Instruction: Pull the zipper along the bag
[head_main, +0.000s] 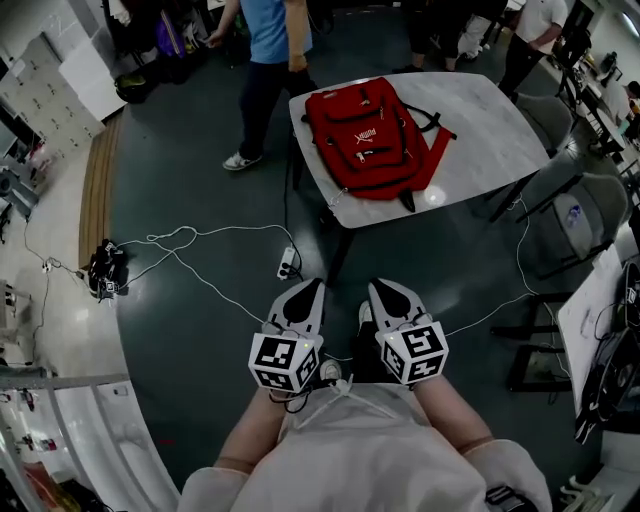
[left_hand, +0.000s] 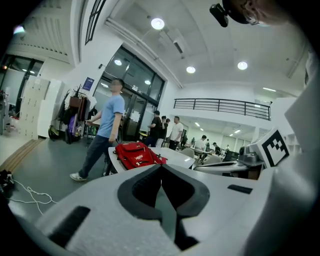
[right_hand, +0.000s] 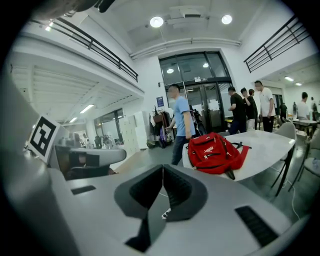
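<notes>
A red backpack (head_main: 372, 137) lies flat on a white table (head_main: 480, 130), straps toward the right; it also shows as the backpack (left_hand: 136, 155) in the left gripper view and the backpack (right_hand: 216, 152) in the right gripper view. Both grippers hang close to my body, well short of the table. My left gripper (head_main: 312, 287) is shut with nothing in it, tips touching (left_hand: 161, 166). My right gripper (head_main: 385, 288) is likewise shut and empty (right_hand: 162, 167). The bag's zippers are too small to make out.
White cables (head_main: 190, 250) and a power strip (head_main: 287, 262) lie on the dark floor between me and the table. A person in a blue shirt (head_main: 265, 60) stands beside the table's far left. Grey chairs (head_main: 590, 215) stand to the right, a desk edge (head_main: 590, 320) nearer.
</notes>
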